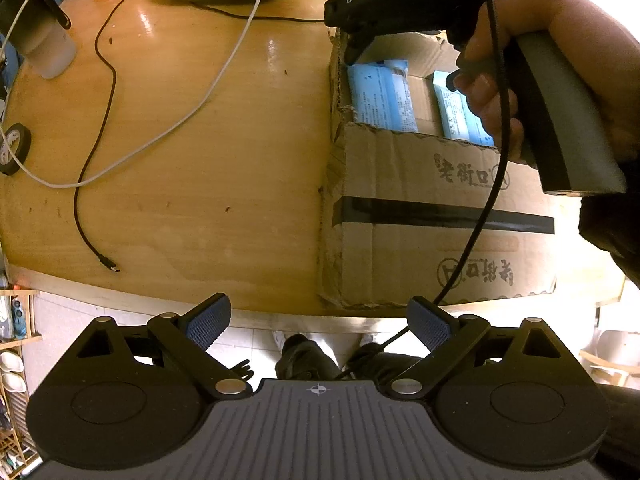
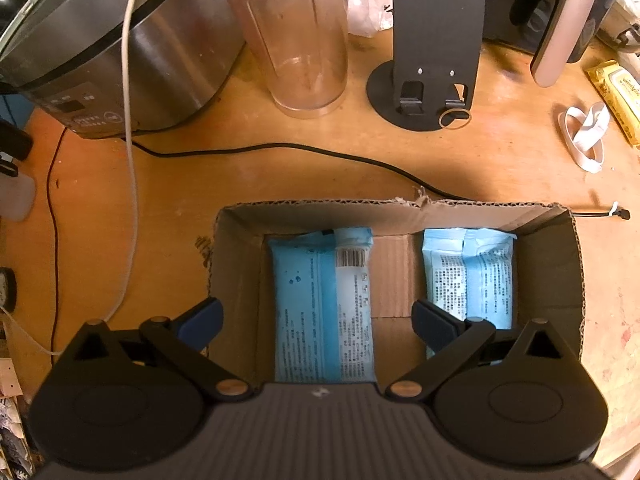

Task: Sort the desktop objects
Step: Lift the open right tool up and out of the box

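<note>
Right gripper (image 2: 316,322) hangs over the box (image 2: 400,210), jaws spread wide and empty; two blue packs (image 2: 324,304) (image 2: 470,276) lie flat inside, side by side, long axes running away from the claw. Left gripper (image 1: 318,320) sits back at the table (image 1: 200,200) edge, jaws also wide and empty, the box ahead to its right. The left pack lies between the right jaws, so the right hand (image 1: 560,80) is nearer.

Both views downward, sharing cardboard box (image 1: 432,216)
</note>
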Tool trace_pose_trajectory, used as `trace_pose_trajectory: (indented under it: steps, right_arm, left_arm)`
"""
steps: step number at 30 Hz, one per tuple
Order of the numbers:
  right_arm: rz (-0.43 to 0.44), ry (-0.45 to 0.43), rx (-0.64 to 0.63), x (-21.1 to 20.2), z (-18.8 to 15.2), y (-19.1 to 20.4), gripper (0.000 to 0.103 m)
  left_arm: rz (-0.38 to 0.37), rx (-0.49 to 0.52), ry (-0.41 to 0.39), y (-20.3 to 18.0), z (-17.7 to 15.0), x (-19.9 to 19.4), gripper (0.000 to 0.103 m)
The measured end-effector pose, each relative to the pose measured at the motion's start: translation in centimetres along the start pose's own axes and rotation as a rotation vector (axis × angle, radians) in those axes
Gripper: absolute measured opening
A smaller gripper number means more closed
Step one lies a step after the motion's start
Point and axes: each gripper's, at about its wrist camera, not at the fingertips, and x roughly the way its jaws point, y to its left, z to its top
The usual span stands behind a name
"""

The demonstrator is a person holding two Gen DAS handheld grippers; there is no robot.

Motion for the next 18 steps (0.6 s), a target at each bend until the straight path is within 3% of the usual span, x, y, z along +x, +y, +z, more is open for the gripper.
trace_pose_trajectory:
  steps: [18]
  right_arm:
    - [0.028, -0.013, 0.037, -4.4, -0.3, -0.8, 0.103]
  left_arm:
    - [0.001, -0.002, 0.0, -0.1, 0.0, 0.2, 0.097]
